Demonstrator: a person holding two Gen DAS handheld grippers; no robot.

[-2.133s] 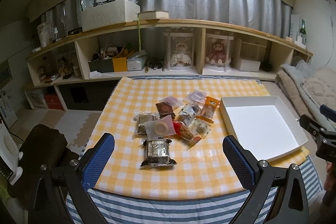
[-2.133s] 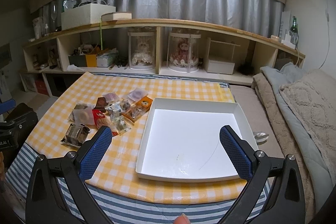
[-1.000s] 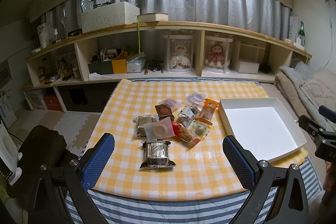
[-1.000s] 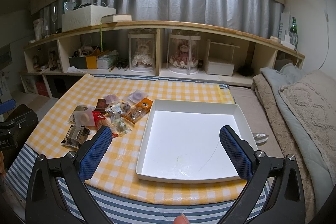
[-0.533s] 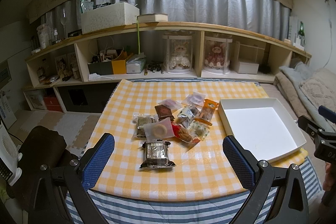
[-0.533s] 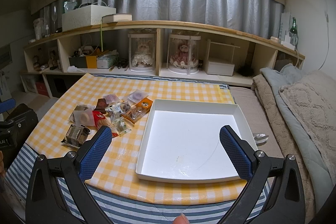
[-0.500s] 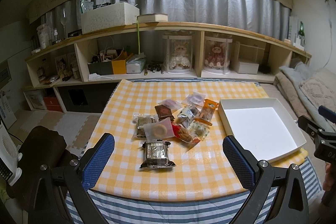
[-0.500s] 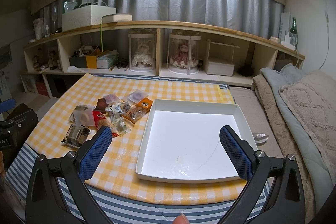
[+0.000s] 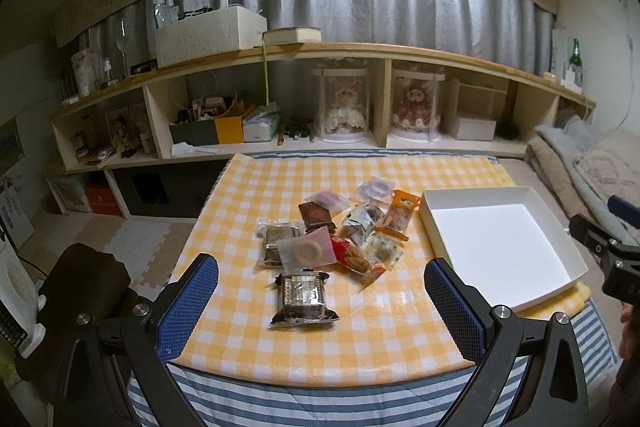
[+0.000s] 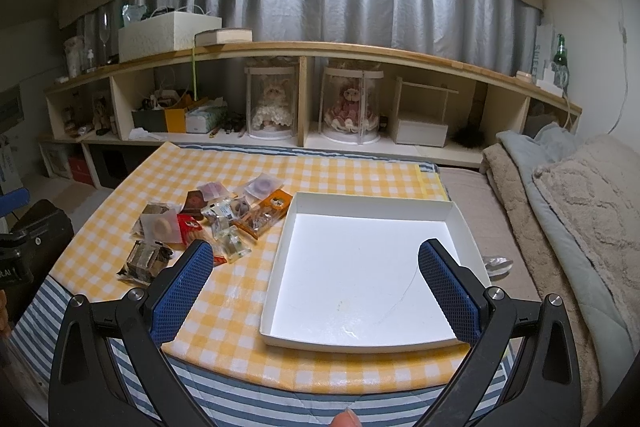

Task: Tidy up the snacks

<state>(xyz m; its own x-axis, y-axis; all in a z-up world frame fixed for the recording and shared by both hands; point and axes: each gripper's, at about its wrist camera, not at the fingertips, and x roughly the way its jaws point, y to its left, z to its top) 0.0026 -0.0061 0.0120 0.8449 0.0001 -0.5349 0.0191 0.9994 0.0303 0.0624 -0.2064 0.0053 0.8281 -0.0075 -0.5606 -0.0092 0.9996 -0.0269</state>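
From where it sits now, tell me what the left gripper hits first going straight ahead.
Probably the dark wrapped snack, lying centred between the open left gripper fingers, nearest of the pile; depth is uncertain.

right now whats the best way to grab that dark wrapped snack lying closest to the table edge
Grip the dark wrapped snack across its narrow middle with the open left gripper, coming straight down from above. It lies flat, lengthwise toward the camera, apart from the pile, so its two long sides look free. The crimped ends would likely slip.

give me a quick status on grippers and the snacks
Left gripper open, empty, short of the snack pile. Right gripper open, empty, over the white tray. Tray holds no snacks yet. Nothing in the way.
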